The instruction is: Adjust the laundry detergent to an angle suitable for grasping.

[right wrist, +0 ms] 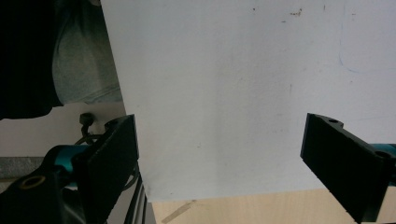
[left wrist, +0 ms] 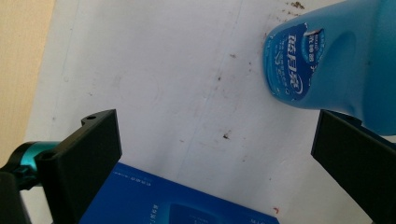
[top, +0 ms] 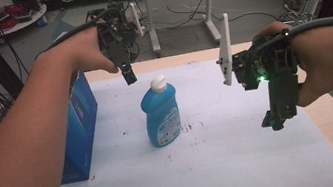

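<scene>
My left claw (top: pixel 128 74) hangs above and just left of the blue detergent bottle (top: pixel 161 113), which stands upright at the centre of the frame on the white-covered counter (top: pixel 246 162). Its jaws stand wide apart with nothing between them; in the left gripper view the bottle's (left wrist: pixel 327 60) labelled flank sits at the upper right, beyond the right-hand jaw. My right claw (top: pixel 272 121) waits at the right of the frame, well apart from the bottle, jaws also spread and empty over bare sheet. A blue box (top: pixel 81 127) stands at the sheet's left edge. To take the bottle cleanly, I judge the left claw should shift right until the body lies square between the jaws, then close on the wider middle, not the white cap (top: pixel 158 83). Left forearm reaches in diagonally, wrist bent down; right hand is held level, claw tilted downward.
</scene>
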A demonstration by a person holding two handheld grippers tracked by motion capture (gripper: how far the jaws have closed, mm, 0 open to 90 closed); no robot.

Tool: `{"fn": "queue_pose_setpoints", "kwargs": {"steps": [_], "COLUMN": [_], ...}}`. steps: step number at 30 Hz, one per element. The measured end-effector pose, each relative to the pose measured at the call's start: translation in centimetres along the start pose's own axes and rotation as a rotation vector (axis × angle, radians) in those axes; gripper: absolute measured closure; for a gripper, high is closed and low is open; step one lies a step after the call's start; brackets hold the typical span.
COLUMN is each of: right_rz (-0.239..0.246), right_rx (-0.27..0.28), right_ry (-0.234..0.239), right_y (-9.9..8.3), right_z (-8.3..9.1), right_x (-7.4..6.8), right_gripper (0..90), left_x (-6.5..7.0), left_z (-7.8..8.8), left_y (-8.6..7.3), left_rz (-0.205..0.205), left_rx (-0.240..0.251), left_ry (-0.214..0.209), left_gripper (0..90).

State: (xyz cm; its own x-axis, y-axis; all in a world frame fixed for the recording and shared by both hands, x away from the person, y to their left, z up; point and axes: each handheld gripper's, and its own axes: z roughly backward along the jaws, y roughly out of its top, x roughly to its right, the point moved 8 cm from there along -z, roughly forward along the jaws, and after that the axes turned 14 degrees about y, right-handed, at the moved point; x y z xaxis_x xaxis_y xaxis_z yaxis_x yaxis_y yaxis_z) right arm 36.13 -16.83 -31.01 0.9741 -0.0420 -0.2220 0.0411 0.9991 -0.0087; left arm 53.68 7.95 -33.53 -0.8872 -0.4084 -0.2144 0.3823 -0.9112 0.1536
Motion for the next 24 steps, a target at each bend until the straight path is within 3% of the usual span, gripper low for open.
{"fn": "queue_pose_setpoints", "kwargs": {"steps": [5,14,18,24], "right_rz": [-0.013,0.016,0.011,0.014], "right_rx": [0.005,-0.013,-0.013,-0.011], "right_ry": [-0.007,-0.003,-0.008,-0.019], "right_y": [-0.1,-0.2,0.0,0.5], "right_z": [0.1,0.0,0.3,0.6], "right_x": [-0.1,-0.1,-0.1,-0.4], "right_gripper": [10.5,10.5,10.5,10.5], "left_x": [0.2,0.3,0.2,0.2], "left_z": [0.1,0.7,1.2,0.7], "left_y": [0.1,-0.1,0.2,0.0], "left_rz": [0.000,0.004,0.015,0.008], "left_rx": [0.002,0.002,0.040,0.014], "left_ry": [-0.001,0.006,-0.004,-0.003], "left_gripper": [1.7,1.7,1.7,1.6]}}
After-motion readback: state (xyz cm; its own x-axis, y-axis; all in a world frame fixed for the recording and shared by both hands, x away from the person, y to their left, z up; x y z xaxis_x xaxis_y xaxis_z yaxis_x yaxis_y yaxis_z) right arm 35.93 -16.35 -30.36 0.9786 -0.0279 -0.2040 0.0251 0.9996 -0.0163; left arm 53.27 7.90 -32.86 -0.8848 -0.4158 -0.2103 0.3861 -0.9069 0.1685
